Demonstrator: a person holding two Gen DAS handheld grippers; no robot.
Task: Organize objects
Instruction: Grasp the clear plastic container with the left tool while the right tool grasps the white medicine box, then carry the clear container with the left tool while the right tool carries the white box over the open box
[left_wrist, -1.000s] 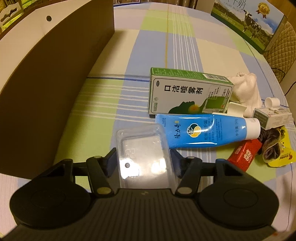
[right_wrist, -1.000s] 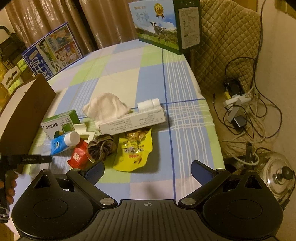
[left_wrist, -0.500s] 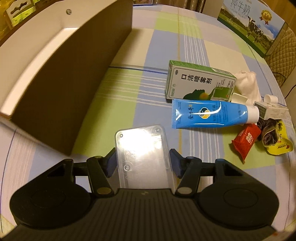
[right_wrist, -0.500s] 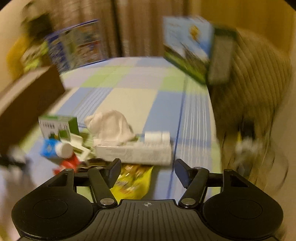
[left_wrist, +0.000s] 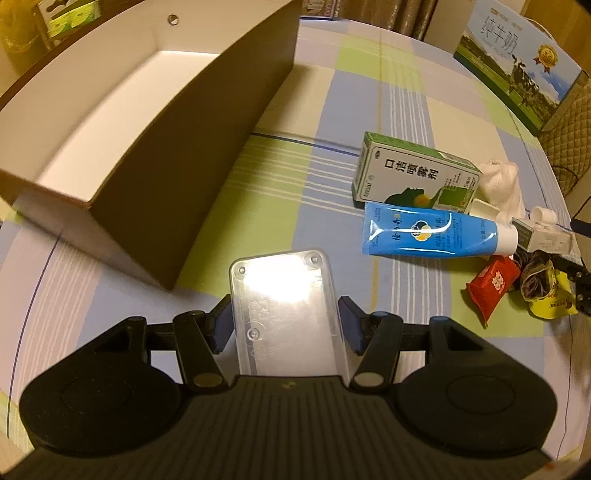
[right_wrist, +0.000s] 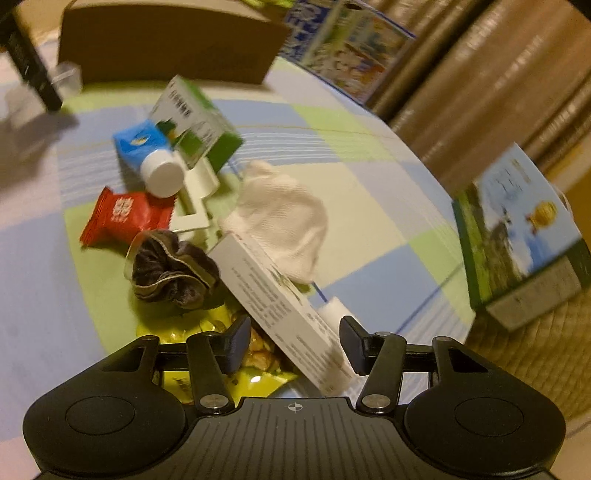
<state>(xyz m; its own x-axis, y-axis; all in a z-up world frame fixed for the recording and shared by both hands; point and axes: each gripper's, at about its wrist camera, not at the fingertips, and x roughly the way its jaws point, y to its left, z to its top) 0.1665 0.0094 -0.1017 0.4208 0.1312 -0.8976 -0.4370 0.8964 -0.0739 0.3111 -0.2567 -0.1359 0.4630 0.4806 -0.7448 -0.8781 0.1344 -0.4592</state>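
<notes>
Pinching glossy clear plastic case (left_wrist: 284, 314), left jaws; right jaws closing, straddling white carton (right_wrist: 280, 302).

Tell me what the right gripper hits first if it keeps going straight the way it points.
Most likely the long white box: one end already lies between the right gripper's closing jaws, over the yellow snack bag. Depth is hard to judge.

The tablecloth (left_wrist: 332, 92) has a check of pale blue, light green and cream, with thin white and dark blue stripes. The open box (left_wrist: 192, 155) is brown outside and white inside. The tube (left_wrist: 424, 232) is bright blue with a white cap. The carton (left_wrist: 410, 173) is green and white. The packet (right_wrist: 122, 218) is red, the scrunchie (right_wrist: 170, 273) dark brown, the cloth (right_wrist: 284, 218) white.
</notes>
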